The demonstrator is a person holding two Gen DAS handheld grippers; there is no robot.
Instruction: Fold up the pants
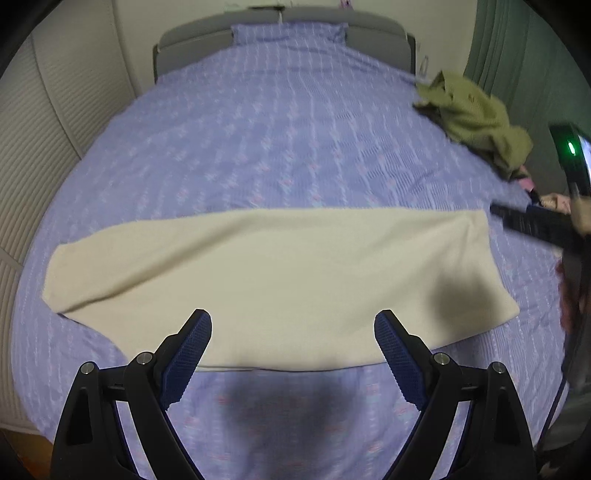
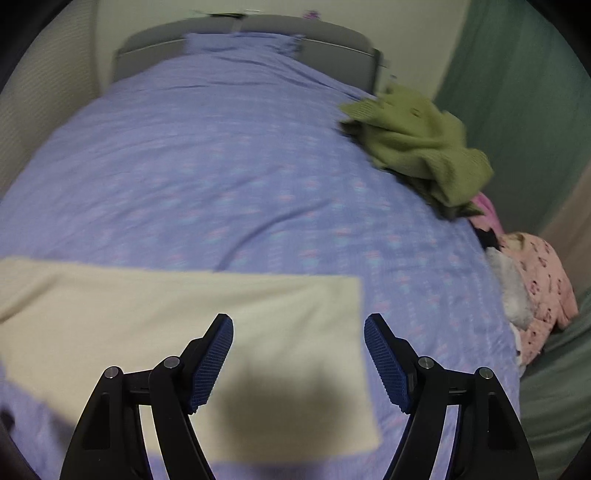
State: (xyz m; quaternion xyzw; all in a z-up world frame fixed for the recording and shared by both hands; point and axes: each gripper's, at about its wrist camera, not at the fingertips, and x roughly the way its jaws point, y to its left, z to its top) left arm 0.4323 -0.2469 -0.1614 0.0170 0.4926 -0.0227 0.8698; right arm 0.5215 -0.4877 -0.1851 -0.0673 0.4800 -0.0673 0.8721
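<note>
Cream pants (image 1: 273, 273) lie flat across the near part of a lilac bedspread (image 1: 258, 140), folded lengthwise into one long band. My left gripper (image 1: 293, 325) hovers open over the band's near edge, nothing between its blue pads. In the right wrist view the same pants (image 2: 184, 332) reach from the left edge to a straight right end. My right gripper (image 2: 298, 328) is open above that right end, its pads apart and clear of the cloth. The right gripper's body (image 1: 535, 225) shows at the right edge of the left wrist view.
A crumpled green garment (image 2: 421, 147) lies at the bed's right side, with pink patterned clothes (image 2: 539, 288) nearer me by the bed's edge. A grey headboard (image 1: 373, 33) and a pillow (image 1: 288, 33) are at the far end. A green curtain (image 2: 517, 92) hangs on the right.
</note>
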